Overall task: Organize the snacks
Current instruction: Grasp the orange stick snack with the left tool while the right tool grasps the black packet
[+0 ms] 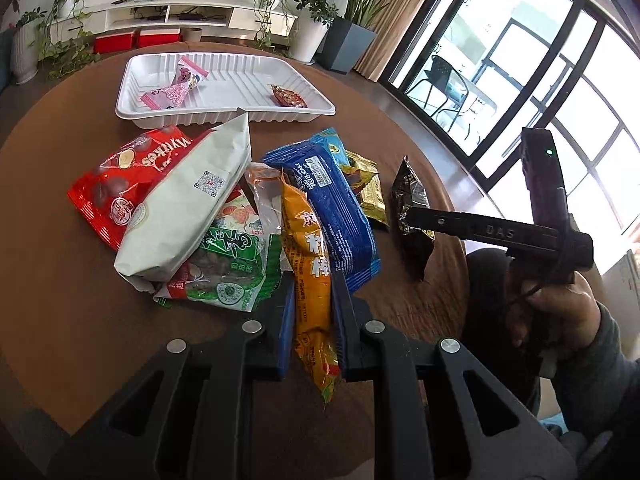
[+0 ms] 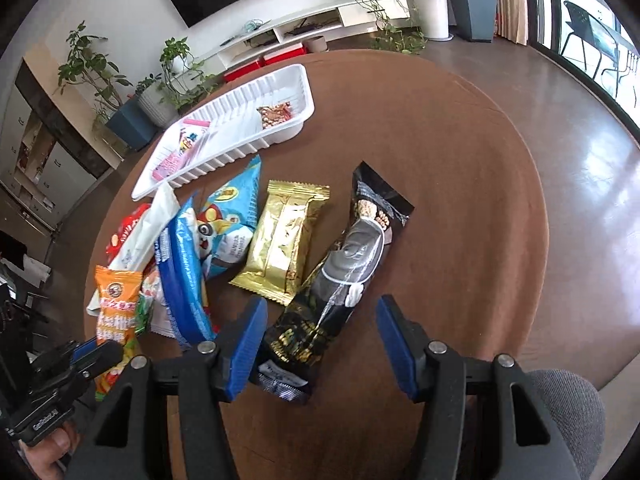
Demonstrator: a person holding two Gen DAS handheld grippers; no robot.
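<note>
Left gripper point(image 1: 312, 320) clamped on orange snack pack point(image 1: 310, 264), probably tray-bound point(image 1: 224, 114); right gripper point(image 2: 322, 344) spread wide over black packet point(image 2: 340, 280), lining up.

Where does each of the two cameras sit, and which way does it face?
Left wrist view: on the left gripper, facing across the round table toward the white tray; its fingers clamp the orange packet; the person's right hand shows.
Right wrist view: on the right gripper, fingers open around the black packet; the left gripper shows lower left.
Both share tray, pile and black packet.
</note>
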